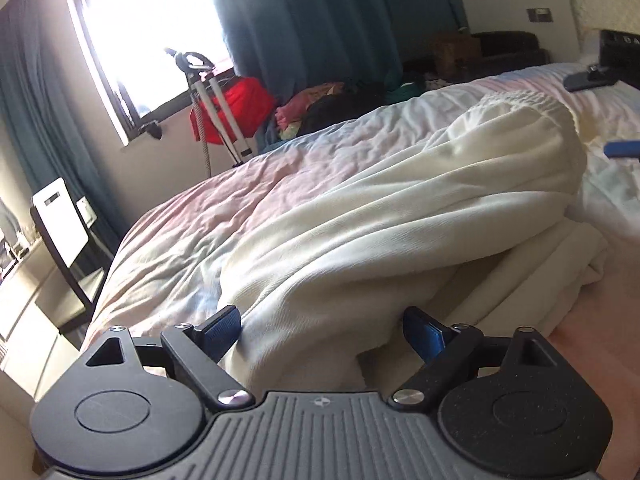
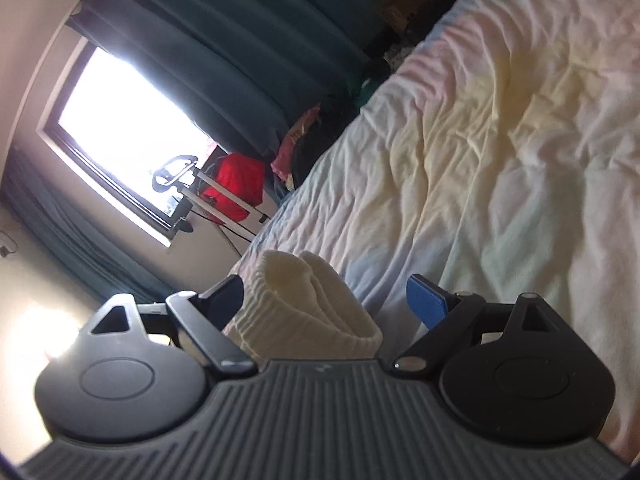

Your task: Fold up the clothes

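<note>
Both claws look wide open with cloth just sitting between the fingers: left gripper (image 1: 322, 334) around the cream garment (image 1: 400, 216), right gripper (image 2: 324, 300) around its ribbed band (image 2: 308, 304). Lift now and it'll probably slide out, or snag the bedsheet (image 1: 240, 200) beyond.
</note>
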`<state>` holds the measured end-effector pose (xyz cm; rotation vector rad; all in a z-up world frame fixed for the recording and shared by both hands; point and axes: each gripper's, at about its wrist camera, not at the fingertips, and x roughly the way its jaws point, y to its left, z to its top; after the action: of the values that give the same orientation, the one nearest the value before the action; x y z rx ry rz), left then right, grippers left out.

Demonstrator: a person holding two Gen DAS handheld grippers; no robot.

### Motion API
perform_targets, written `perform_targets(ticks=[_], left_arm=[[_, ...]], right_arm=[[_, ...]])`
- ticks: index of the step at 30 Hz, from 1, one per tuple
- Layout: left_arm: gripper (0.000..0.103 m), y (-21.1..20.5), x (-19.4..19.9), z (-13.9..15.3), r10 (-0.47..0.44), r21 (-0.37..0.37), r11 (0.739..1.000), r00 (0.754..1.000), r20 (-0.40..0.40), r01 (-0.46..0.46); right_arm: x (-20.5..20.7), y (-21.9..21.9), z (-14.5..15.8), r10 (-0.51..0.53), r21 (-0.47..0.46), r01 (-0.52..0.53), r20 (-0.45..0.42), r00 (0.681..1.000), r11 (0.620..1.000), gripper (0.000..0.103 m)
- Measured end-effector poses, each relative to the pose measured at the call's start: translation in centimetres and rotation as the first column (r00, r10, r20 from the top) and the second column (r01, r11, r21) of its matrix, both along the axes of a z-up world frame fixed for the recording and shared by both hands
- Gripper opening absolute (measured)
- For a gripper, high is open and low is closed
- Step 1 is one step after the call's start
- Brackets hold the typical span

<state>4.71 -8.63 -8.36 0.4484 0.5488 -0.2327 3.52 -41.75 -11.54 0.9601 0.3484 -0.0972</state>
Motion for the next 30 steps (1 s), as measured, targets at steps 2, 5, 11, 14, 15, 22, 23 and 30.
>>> perform_targets(ticks=[2, 5, 11, 14, 15, 22, 23, 30], left_arm=[[0.090, 0.3, 0.1, 0.1, 0.008, -0.009, 1.000, 1.000, 0.004, -0.008], [0.092, 0.6, 0.1, 0.0, 0.012, -0.013, 1.000, 1.000, 0.010, -0.011], [0.092, 0.8, 0.3, -0.6, 0.025, -0.005, 1.000, 0.999, 0.040, -0.025], [0.093, 0.9, 0.5, -0.7, 0.029, -0.008, 1.000, 0.998, 0.054, -0.029], [0.093, 0.9, 0.5, -0.7, 0.030, -0.007, 1.000, 0.998, 0.058, -0.030], [0.094, 1.0, -0.5, -1.2, -0.005, 0.079, 0.997, 0.998, 0.065, -0.001], [0.094, 0.9, -0.7, -1.3, -0.007, 0.098, 0.995, 0.998, 0.063, 0.001], [0.094, 0.5, -1.2, -0.4, -0.051, 0.120, 0.992, 0.996, 0.071, 0.042]], right_arm=[[0.6, 0.4, -0.6, 0.039, 0.054, -0.039, -0.013, 0.999, 0.998, 0.092], [1.5, 1.4, -1.4, 0.108, 0.113, -0.105, -0.017, 0.994, 0.988, 0.092], [3.5, 2.8, -3.7, 0.165, 0.207, -0.146, -0.080, 0.983, 0.967, 0.092], [4.3, 3.4, -4.1, 0.177, 0.220, -0.155, -0.087, 0.980, 0.963, 0.092], [4.5, 3.5, -4.2, 0.180, 0.220, -0.158, -0.084, 0.980, 0.963, 0.092], [5.4, 3.9, -4.4, 0.203, 0.173, -0.184, -0.097, 0.974, 0.968, 0.082], [5.4, 3.8, -4.2, 0.205, 0.165, -0.189, -0.090, 0.975, 0.968, 0.078], [4.7, 3.4, -1.8, 0.240, 0.098, -0.238, -0.006, 0.971, 0.966, 0.053]])
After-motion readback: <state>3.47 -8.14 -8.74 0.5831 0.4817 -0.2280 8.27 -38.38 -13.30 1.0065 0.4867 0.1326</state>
